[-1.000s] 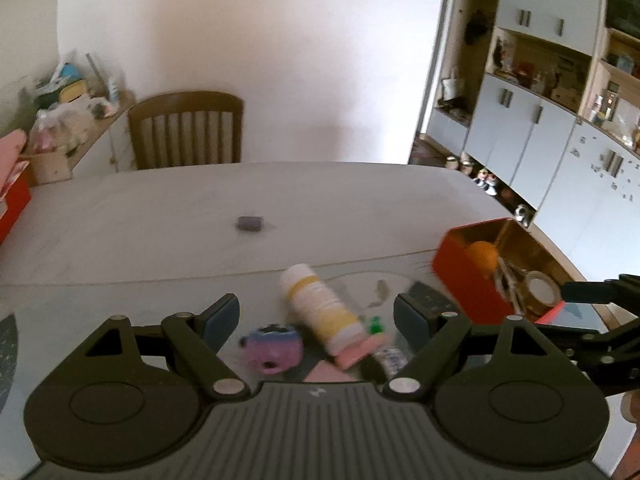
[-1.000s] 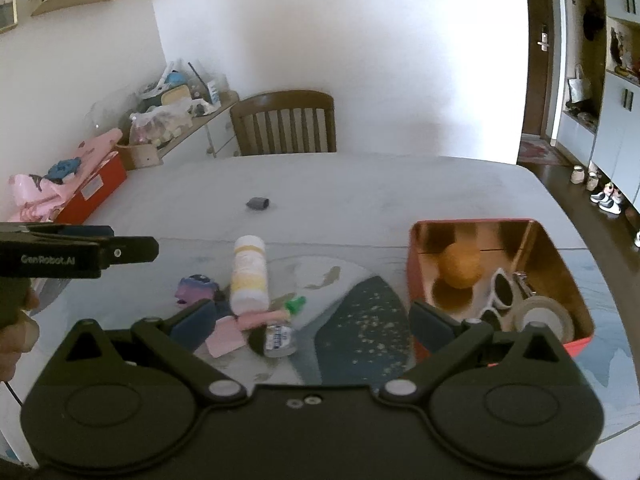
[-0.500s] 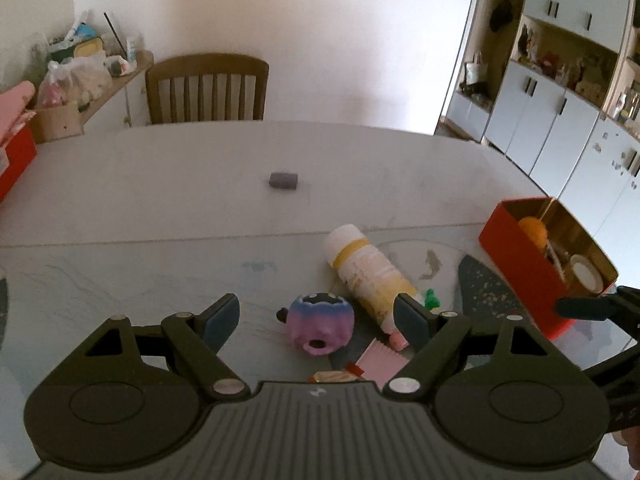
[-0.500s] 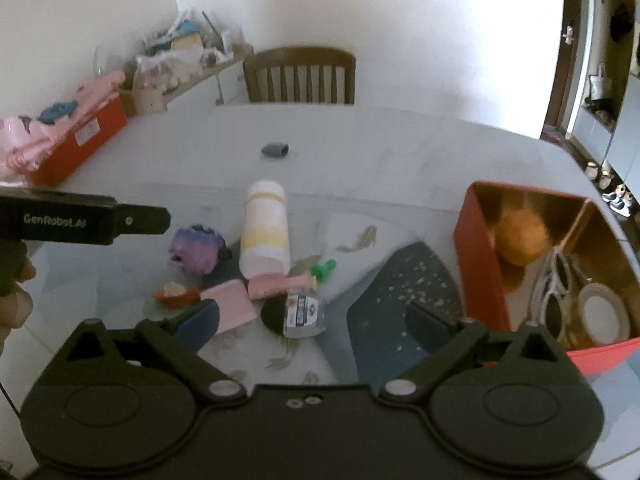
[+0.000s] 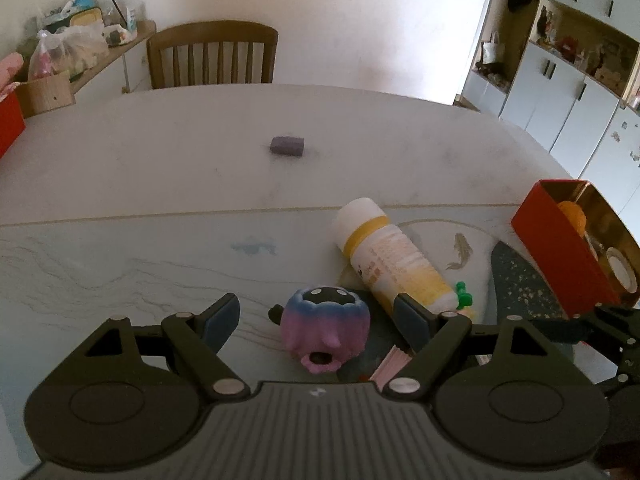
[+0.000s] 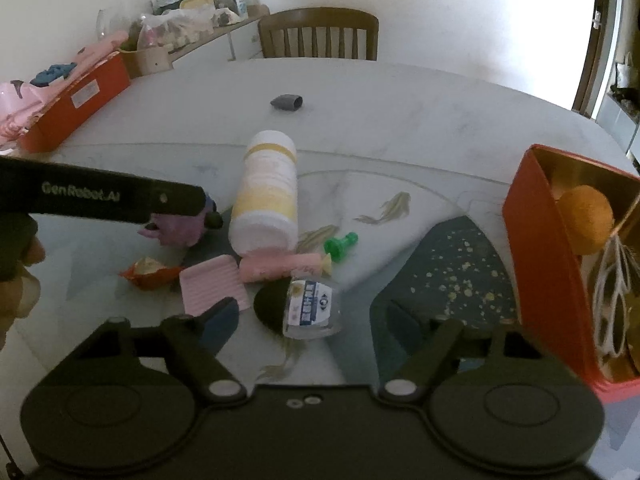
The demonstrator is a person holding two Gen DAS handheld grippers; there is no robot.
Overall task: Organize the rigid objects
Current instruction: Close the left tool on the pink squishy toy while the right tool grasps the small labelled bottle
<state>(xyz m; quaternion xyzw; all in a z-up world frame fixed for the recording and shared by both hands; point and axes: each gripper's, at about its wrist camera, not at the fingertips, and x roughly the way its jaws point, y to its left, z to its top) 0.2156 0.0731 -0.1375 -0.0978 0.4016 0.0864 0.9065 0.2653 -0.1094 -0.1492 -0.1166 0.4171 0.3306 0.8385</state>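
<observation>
A pink and blue toy figure lies on the table between the open jaws of my left gripper; it also shows in the right wrist view, partly behind the left gripper's finger. A white and yellow bottle lies beside it, and shows in the right wrist view. My right gripper is open above a small clear bottle, a pink ridged pad and a pink tube. A green cap and an orange wrapper lie nearby.
An open red box at the right holds an orange ball, white glasses and tape. A small grey block lies mid-table. A wooden chair stands at the far edge. Another red box with pink cloth sits at far left.
My left gripper has moved left and closer to the toy figure, which now sits between its jaws. My right gripper has come lower and nearer the small items.
</observation>
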